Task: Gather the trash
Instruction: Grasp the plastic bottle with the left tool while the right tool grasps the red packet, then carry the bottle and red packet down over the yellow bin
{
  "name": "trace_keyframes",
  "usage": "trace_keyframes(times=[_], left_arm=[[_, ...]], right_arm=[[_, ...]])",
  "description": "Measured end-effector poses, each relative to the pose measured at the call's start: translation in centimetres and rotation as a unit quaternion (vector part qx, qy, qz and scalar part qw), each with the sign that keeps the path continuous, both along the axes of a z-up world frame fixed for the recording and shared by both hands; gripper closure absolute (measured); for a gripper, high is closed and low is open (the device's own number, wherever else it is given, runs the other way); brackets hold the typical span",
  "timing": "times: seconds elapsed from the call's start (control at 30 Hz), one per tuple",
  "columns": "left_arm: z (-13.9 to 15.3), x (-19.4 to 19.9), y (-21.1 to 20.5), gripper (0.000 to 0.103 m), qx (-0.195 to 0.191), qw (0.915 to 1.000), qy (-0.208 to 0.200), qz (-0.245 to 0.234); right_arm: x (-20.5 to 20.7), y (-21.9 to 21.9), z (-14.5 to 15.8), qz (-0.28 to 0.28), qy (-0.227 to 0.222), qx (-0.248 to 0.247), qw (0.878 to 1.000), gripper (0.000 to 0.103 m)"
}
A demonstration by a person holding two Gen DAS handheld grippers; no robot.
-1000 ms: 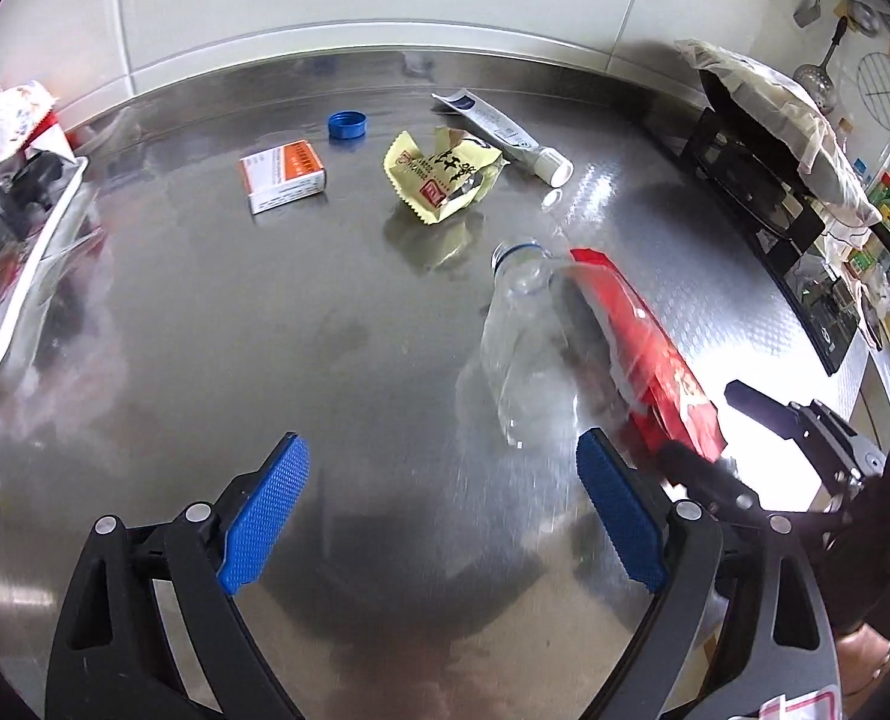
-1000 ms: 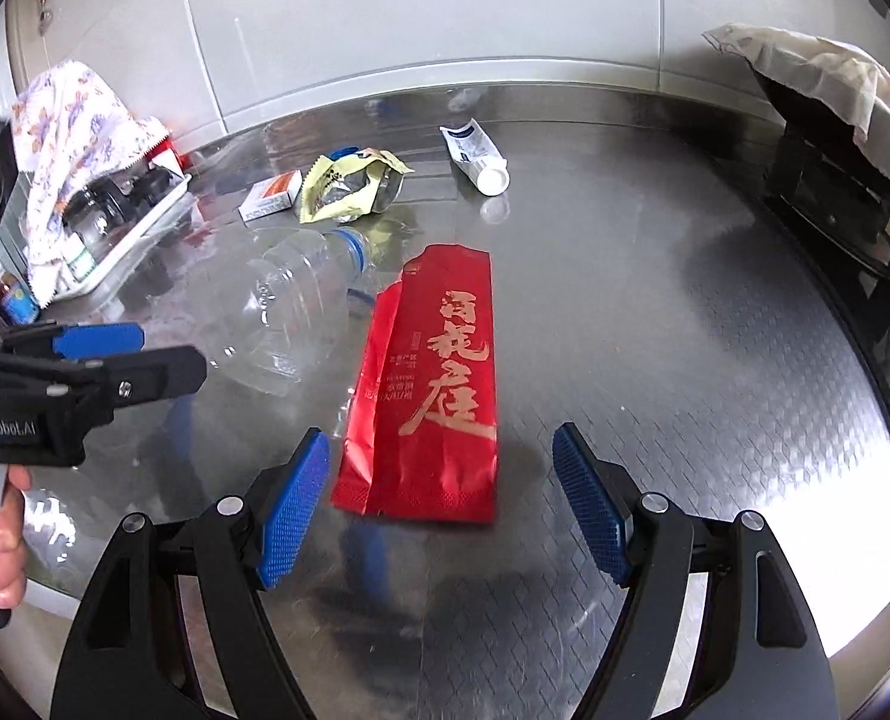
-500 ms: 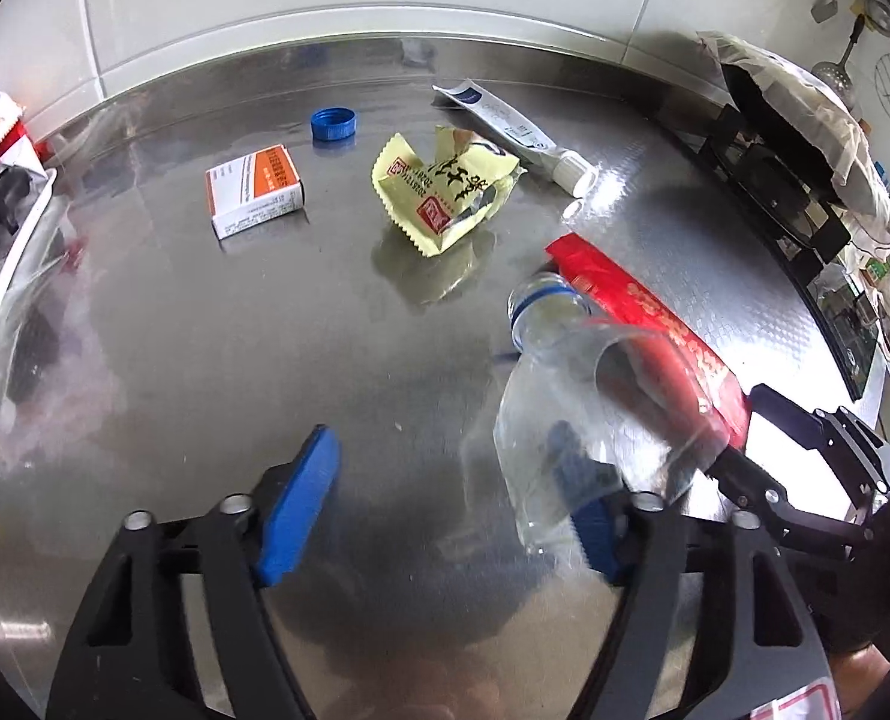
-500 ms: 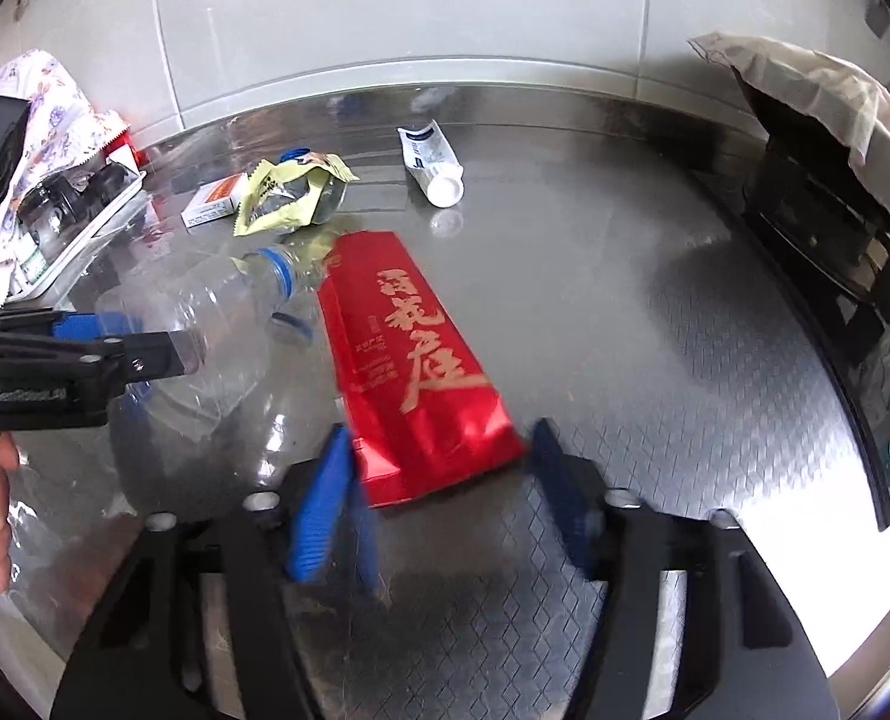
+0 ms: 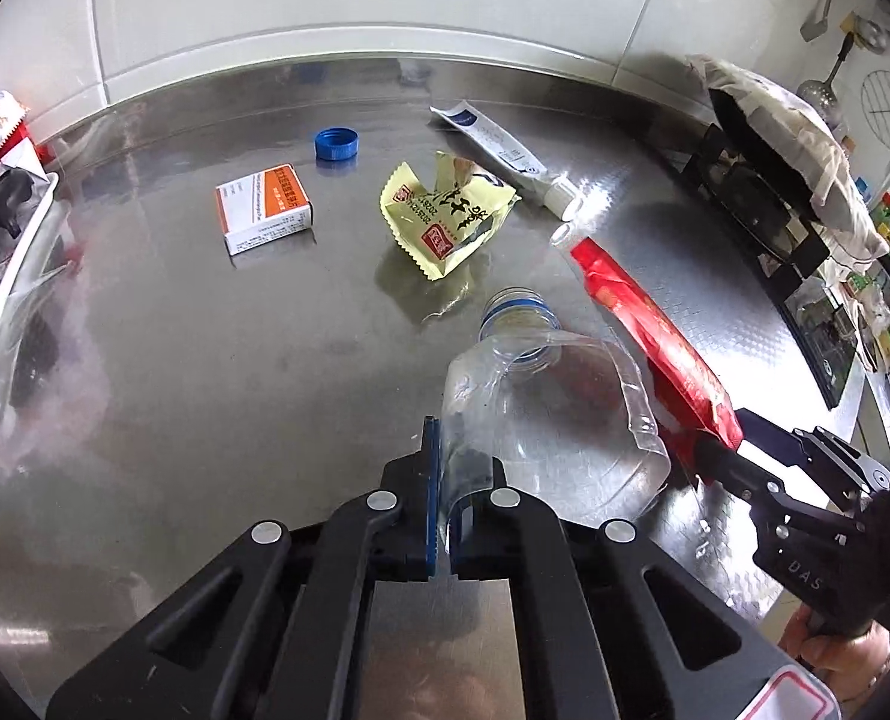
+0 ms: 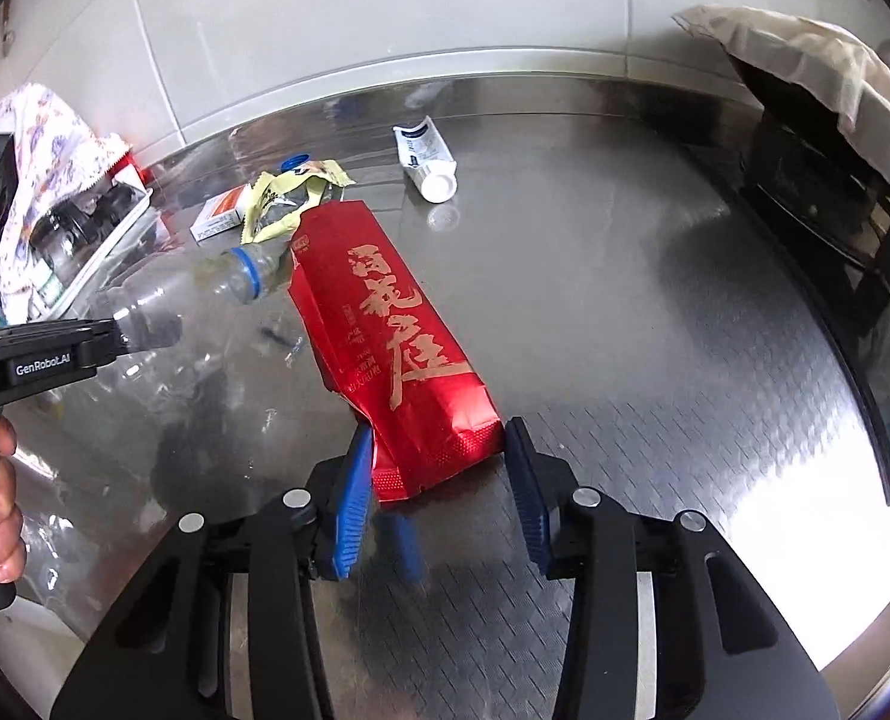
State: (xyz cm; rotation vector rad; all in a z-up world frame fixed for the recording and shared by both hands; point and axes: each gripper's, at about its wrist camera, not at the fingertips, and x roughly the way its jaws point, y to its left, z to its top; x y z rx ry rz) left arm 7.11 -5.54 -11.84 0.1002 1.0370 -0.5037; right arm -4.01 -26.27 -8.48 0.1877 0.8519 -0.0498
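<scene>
Trash, six pieces, on my steel desk point(image 5: 145, 360) below a tiled wall.

Item one: clear crushed plastic bottle with a blue neck ring point(image 5: 541, 414). My left tool point(image 5: 442, 480) has just closed on its base end, blue pads pinching the thin plastic flat; neck points away toward the wall.

Item two: red foil packet with gold characters point(image 6: 385, 336), lying just right of the bottle. My right tool point(image 6: 439, 480) has just been closing around its near end; the left pad touches the packet's corner, the right pad stands just beside its edge, jaws partly apart.

Item three: crumpled yellow wrapper point(image 5: 445, 216), beyond the bottle's neck.

Item four: white tube with a white cap point(image 5: 505, 150), behind the wrapper.

Item five: small white-and-orange carton point(image 5: 263, 208), left of the wrapper.

Item six: blue bottle cap point(image 5: 337, 144), near the wall, apart from the carton.
</scene>
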Motion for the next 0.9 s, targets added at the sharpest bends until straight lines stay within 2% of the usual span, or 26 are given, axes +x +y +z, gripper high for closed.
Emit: trace_keyframes(times=[0.5,0.9], left_arm=[[1.2,-2.7,0.8,0.099,-0.006,0.9998,-0.011,0.013],[3.5,-8.6,1.5,0.099,0.003,0.9979,-0.033,0.056]], right_arm=[[-2.9,-0.9,1.6,0.003,-0.007,-0.002,1.0,0.058],[-6.9,-1.2,3.1,0.038,-0.027,0.004,0.999,0.058]])
